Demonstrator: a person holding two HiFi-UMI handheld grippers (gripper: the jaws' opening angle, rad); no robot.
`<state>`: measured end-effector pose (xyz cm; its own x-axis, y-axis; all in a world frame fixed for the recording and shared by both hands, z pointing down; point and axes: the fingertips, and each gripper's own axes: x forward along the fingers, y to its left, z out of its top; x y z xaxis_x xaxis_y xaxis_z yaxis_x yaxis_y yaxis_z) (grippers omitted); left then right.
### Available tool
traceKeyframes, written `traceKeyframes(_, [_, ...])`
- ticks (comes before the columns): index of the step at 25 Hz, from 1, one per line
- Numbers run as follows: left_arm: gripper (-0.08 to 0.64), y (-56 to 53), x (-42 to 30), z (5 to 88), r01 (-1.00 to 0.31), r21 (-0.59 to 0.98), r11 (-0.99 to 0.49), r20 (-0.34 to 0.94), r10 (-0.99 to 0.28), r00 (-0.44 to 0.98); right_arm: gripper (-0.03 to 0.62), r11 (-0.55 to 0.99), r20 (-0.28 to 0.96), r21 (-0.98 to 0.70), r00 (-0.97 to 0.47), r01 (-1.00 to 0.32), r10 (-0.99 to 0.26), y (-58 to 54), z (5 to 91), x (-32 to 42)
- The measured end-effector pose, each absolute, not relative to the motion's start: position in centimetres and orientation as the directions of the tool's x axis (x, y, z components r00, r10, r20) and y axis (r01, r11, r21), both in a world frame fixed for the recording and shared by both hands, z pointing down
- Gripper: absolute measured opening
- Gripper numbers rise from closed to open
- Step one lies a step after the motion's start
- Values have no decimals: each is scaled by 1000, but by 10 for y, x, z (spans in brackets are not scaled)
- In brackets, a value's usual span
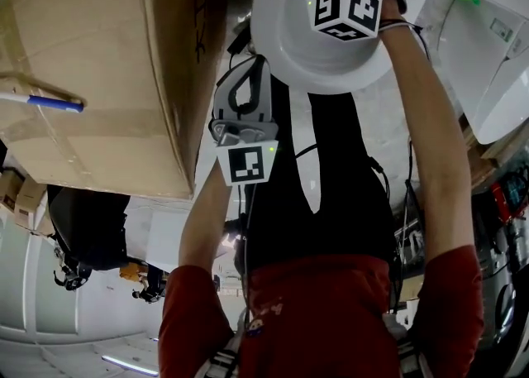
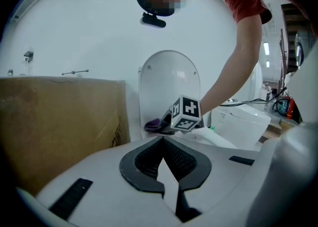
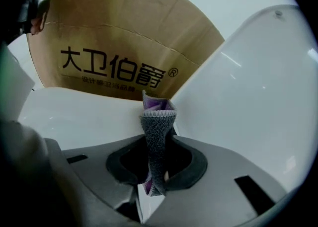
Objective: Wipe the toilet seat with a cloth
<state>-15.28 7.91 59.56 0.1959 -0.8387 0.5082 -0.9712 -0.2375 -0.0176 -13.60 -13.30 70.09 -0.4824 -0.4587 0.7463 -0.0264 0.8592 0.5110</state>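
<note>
The white toilet stands with its lid (image 2: 169, 84) raised; the lid (image 3: 248, 87) fills the right of the right gripper view, and the pale seat (image 3: 74, 116) lies to the left of the jaws. My right gripper (image 3: 157, 144) is shut on a grey and purple cloth (image 3: 158, 121) that sticks up past its tips, close over the seat. From the left gripper view, that gripper's marker cube (image 2: 186, 113) and the purple cloth (image 2: 155, 124) sit in front of the lid. My left gripper (image 2: 163, 151) hangs back from the toilet, shut and empty.
A big cardboard box (image 2: 59, 121) with printed characters (image 3: 117, 67) stands right beside the toilet on the left. A blue-capped pen (image 1: 45, 102) lies on the box. A second white toilet (image 2: 246, 121) and cables are on the right.
</note>
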Motion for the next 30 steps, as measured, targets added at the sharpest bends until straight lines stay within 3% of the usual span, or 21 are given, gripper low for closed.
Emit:
traceKeyframes(7, [14, 56, -119, 592, -947, -19, -320, 509, -819, 266, 63, 838, 747, 544, -430, -44, -507, -143, 705, -52])
traceKeyframes(15, [14, 35, -73, 584, -924, -10, -382, 504, -800, 325, 64, 835, 773, 495, -316, -242, -550, -154, 708, 67])
traceKeyframes(19, [14, 28, -54, 578, -906, -22, -422, 512, -783, 352, 64, 840, 799, 392, -313, -376, -513, -154, 709, 103])
traceKeyframes(24, [14, 21, -38, 555, -881, -54, -469, 533, -760, 372, 63, 847, 823, 351, -299, -399, -482, -152, 697, 111])
traceKeyframes(28, [14, 2, -39, 512, -868, -128, -479, 492, -791, 364, 63, 757, 790, 269, -314, -595, -527, -150, 657, 121])
traceKeyframes(30, [14, -8, -45, 483, -913, -90, -397, 436, -840, 323, 63, 682, 764, 199, -324, -704, -558, -140, 627, 128])
